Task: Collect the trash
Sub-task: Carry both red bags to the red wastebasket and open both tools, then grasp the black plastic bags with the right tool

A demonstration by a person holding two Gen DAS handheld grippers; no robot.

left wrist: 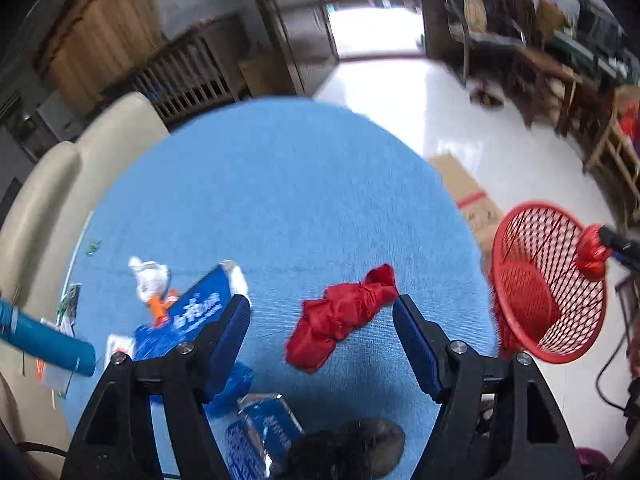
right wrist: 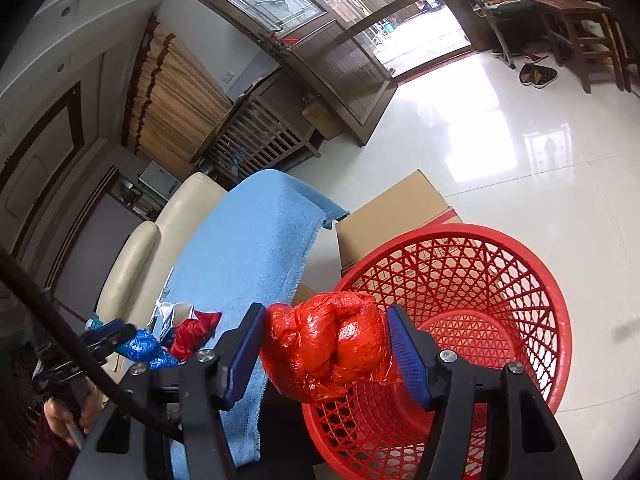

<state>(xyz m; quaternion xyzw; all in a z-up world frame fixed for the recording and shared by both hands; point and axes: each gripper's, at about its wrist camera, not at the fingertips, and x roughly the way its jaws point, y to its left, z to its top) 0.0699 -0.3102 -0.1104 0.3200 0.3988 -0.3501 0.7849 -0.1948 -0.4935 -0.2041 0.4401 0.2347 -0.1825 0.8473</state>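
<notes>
My right gripper [right wrist: 326, 344] is shut on a crumpled red plastic bag [right wrist: 330, 350] and holds it over the near rim of the red mesh basket [right wrist: 500, 280]. In the left wrist view this bag [left wrist: 593, 254] hangs at the basket [left wrist: 548, 288] rim. My left gripper [left wrist: 322, 312] is open above the blue towel [left wrist: 280, 200], with a knotted red bag [left wrist: 340, 318] lying between its fingers. Left of it lie a blue carton [left wrist: 200, 306], a white and orange wrapper [left wrist: 154, 284], a blue plastic bag [left wrist: 236, 388] and a second blue carton [left wrist: 264, 436].
A blue tube [left wrist: 44, 338] and paper scraps [left wrist: 68, 312] lie at the towel's left edge. A cream sofa [left wrist: 60, 184] stands behind. A cardboard box [right wrist: 392, 220] sits on the white floor beside the basket. Wooden chairs [left wrist: 560, 92] stand at the far right.
</notes>
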